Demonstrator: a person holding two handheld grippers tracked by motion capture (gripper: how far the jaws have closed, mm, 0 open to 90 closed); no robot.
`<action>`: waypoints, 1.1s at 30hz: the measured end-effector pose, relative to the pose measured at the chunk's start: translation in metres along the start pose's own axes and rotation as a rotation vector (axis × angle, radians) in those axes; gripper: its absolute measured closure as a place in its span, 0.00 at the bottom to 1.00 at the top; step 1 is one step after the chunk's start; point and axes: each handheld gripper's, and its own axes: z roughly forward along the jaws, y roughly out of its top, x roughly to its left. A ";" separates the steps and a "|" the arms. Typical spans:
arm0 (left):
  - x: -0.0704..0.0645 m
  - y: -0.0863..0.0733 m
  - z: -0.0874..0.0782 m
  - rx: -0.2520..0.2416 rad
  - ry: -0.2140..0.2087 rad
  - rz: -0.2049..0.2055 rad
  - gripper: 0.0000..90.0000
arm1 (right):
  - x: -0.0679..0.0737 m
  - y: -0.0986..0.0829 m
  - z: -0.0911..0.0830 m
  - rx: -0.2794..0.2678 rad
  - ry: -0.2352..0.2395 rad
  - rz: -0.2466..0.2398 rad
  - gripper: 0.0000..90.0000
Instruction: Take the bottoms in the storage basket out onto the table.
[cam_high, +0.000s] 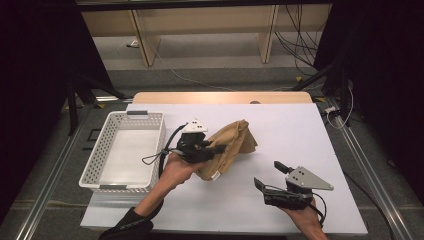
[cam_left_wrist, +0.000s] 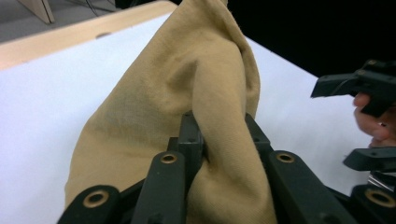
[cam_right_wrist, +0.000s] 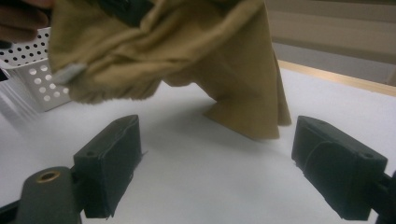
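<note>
The bench (cam_high: 280, 150) is a white sheet over a wooden top, with bare room on the right side; that bare room suits spreading or gathering fabric. At its left edge stands the basket (cam_high: 131, 150), white and perforated, its floor bare; it sits within reach of the left hand, a likely place for the cloth to go, though that is only a judgement. The cloth (cam_high: 231, 146), tan and crumpled, lies near the middle of the bench just right of the basket; one end is lifted off the surface while the far end trails down and touches the white sheet. The left tongs (cam_high: 212, 150) are clamped on a fold of the cloth, which is why that end hangs bunched rather than flat. The right tongs (cam_high: 267, 176) stand apart, empty, low over the bench nearer the person and clear of the cloth; they seem held ready to take a second hold.

The high view gives the layout, basket, cloth and both hands in one sweep; the left gripper view shows the pinch itself, a ridge of cloth (cam_left_wrist: 205, 116) squeezed between the black jaws, and the other hand's gripper at the right edge. The right gripper view looks from below; it shows a small pale label (cam_right_wrist: 70, 71) at the hem, and the gap under the lifted part.
</note>
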 end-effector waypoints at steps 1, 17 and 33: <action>0.000 -0.002 0.004 0.008 0.000 0.001 0.83 | 0.000 0.000 0.000 0.000 0.000 0.000 0.19; -0.012 -0.028 0.055 0.137 -0.022 0.020 0.79 | -0.002 0.000 -0.003 -0.005 -0.008 0.004 0.19; -0.029 -0.025 0.055 0.121 -0.084 0.079 0.46 | -0.002 0.001 -0.005 -0.010 -0.008 -0.004 0.19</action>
